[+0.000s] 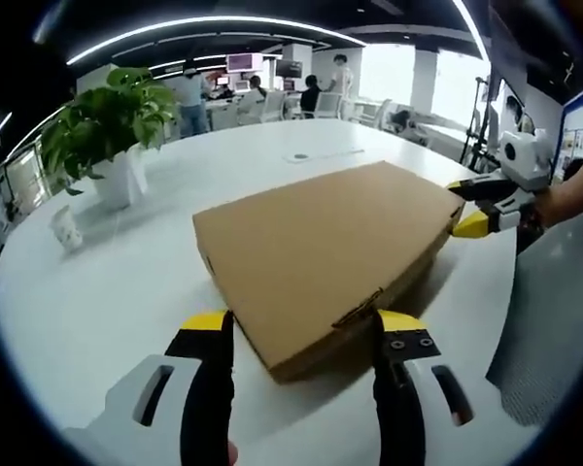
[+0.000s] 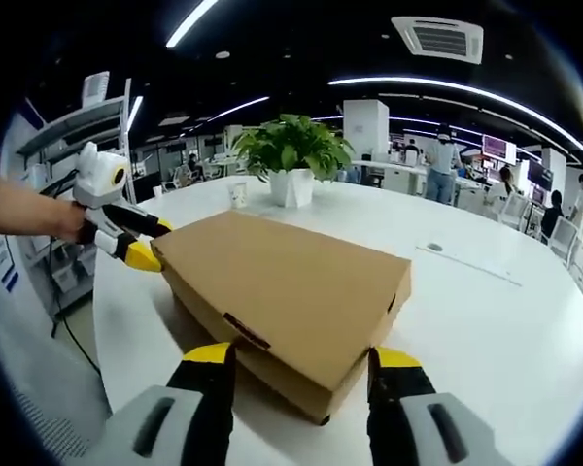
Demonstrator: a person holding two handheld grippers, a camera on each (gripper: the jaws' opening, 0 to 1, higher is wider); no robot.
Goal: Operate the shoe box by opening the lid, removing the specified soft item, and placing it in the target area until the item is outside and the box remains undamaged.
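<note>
While the lid is still down, the box lies flat near the middle of the white table, closed, with no soft item visible outside it. Going left to right in the left gripper view: a paper cup and a potted plant stand well apart from the box at the table's far left; the left gripper has its jaws spread, one on each side of the nearest box corner, gripping nothing; at the far right the right gripper meets the opposite corner. In the right gripper view the arrangement mirrors: the left gripper touches the far-left corner, while the right gripper straddles the near corner with jaws apart, gripping nothing. This opposed placement at diagonal corners probably serves to steady the box and locate the lid edge, so that the lid can be raised without tearing the cardboard; a dark tab slot on the near side wall is a likely release point. No brand, label or legible writing appears on the box; distant screens are too small to read.
</note>
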